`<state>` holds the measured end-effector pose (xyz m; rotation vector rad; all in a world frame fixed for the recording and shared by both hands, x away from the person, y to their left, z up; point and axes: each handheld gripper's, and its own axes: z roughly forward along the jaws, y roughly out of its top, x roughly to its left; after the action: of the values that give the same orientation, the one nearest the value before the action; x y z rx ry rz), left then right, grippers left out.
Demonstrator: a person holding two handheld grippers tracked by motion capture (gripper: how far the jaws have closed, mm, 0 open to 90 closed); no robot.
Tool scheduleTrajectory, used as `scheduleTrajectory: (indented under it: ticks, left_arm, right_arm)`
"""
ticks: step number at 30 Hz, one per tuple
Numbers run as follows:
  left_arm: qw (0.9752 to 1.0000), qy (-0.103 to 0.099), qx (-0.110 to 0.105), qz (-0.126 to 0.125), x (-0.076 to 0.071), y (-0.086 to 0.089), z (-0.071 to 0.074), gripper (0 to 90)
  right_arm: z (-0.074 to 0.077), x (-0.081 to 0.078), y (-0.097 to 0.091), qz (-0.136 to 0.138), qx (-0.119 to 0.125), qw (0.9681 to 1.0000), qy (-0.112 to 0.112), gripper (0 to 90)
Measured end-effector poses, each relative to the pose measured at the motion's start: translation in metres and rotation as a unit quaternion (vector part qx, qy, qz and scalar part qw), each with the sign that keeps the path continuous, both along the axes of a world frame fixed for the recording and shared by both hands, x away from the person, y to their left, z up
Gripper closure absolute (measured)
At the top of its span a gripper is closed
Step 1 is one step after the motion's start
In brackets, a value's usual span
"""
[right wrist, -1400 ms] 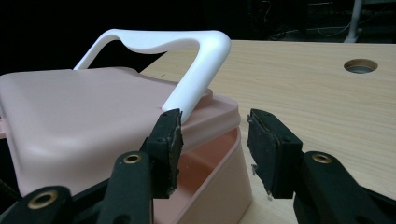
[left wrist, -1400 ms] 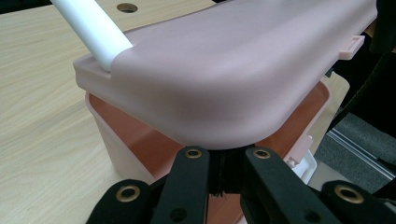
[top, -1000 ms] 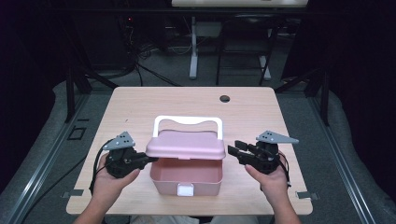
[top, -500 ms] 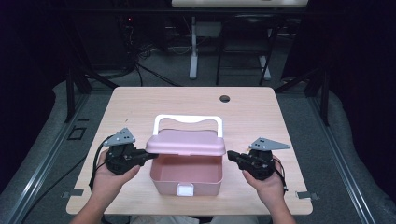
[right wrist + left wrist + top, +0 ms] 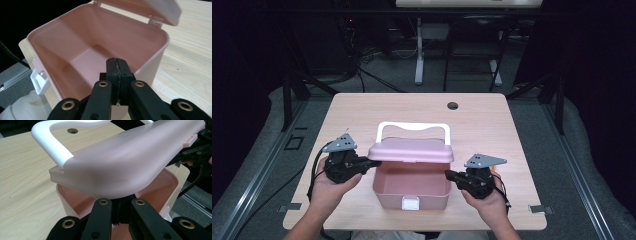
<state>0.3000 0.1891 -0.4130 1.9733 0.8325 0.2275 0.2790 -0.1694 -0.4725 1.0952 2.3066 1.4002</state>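
Both claws flank a pink box (image 5: 411,186) near the desk's (image 5: 492,125) front edge. Left claw (image 5: 371,163), jaws together, sits under the edge of the half-raised lid (image 5: 411,150) with its white handle (image 5: 413,127). Right claw (image 5: 451,175), just closed on nothing, rests at the box's right rim.
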Motion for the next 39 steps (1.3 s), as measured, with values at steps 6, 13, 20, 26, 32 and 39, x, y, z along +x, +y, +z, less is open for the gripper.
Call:
scheduleTrajectory:
  ticks: [6, 13, 20, 26, 32, 39]
  left_arm:
    - [1.0000, 0.001, -0.001, 0.001, 0.002, 0.000, 0.002, 90.0]
    - [1.0000, -0.001, 0.001, 0.003, 0.005, -0.001, 0.007, 90.0]
    - [1.0000, -0.003, 0.006, 0.005, 0.010, -0.002, 0.011, 90.0]
    - [0.9999, -0.003, 0.007, 0.006, 0.012, -0.002, 0.014, 90.0]
    - [0.9999, -0.003, 0.009, 0.009, 0.015, -0.003, 0.016, 90.0]
    - [0.9999, -0.001, 0.009, 0.009, 0.018, -0.003, 0.019, 90.0]
  right_arm:
    - [-0.001, -0.002, 0.004, 0.011, -0.001, 0.9999, 0.000, 90.0]
    - [-0.003, -0.004, 0.008, 0.022, 0.002, 0.9998, -0.003, 90.0]
    - [-0.006, -0.005, 0.010, 0.031, 0.000, 0.9995, 0.010, 90.0]
    - [-0.007, -0.005, 0.011, 0.031, 0.005, 0.9994, 0.015, 89.8]
    - [-0.009, -0.005, 0.013, 0.043, 0.004, 0.9988, 0.021, 90.0]
    - [-0.012, -0.006, 0.017, 0.050, -0.001, 0.9985, 0.022, 90.0]
